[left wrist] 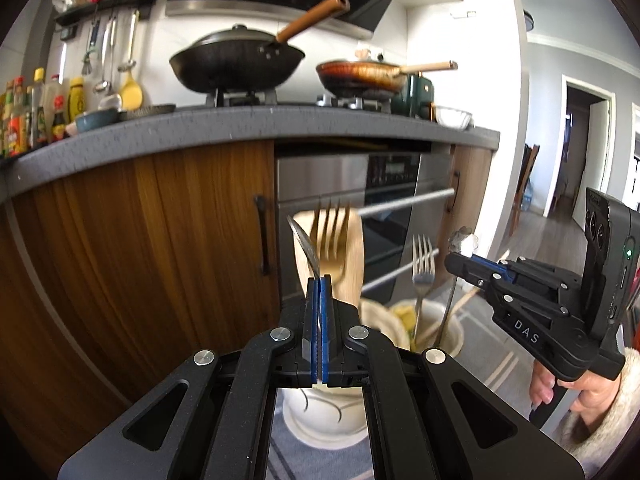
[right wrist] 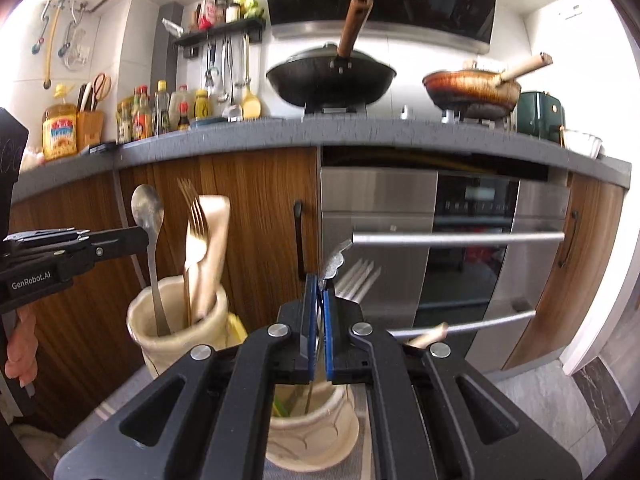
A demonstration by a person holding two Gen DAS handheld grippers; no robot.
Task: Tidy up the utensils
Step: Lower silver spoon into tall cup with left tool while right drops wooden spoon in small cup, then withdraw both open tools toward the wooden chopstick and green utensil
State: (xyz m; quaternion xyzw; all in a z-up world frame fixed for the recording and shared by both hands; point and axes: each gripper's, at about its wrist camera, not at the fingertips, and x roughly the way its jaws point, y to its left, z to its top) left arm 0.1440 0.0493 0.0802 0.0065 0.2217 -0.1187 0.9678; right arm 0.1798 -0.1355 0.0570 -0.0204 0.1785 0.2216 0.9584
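Left hand-held gripper [left wrist: 319, 280] pinching silver spoon [left wrist: 303, 240]

Open air is sitting above both cream holders [right wrist: 176, 320] [right wrist: 312, 436], but upright handles are crowding each mouth. The gold fork [right wrist: 194, 236] and wooden spatula [right wrist: 214, 248] are blocking the left one; wooden cabinet doors [right wrist: 256, 216] are closing off the back.

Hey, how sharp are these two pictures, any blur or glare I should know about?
Left wrist view: the gold fork is motion-blurred, daylight whitens the right-hand wall, and fisheye bends the countertop. Right wrist view: the silver fork is smeared, the right edge is blown out, and the spoon stays fairly crisp.
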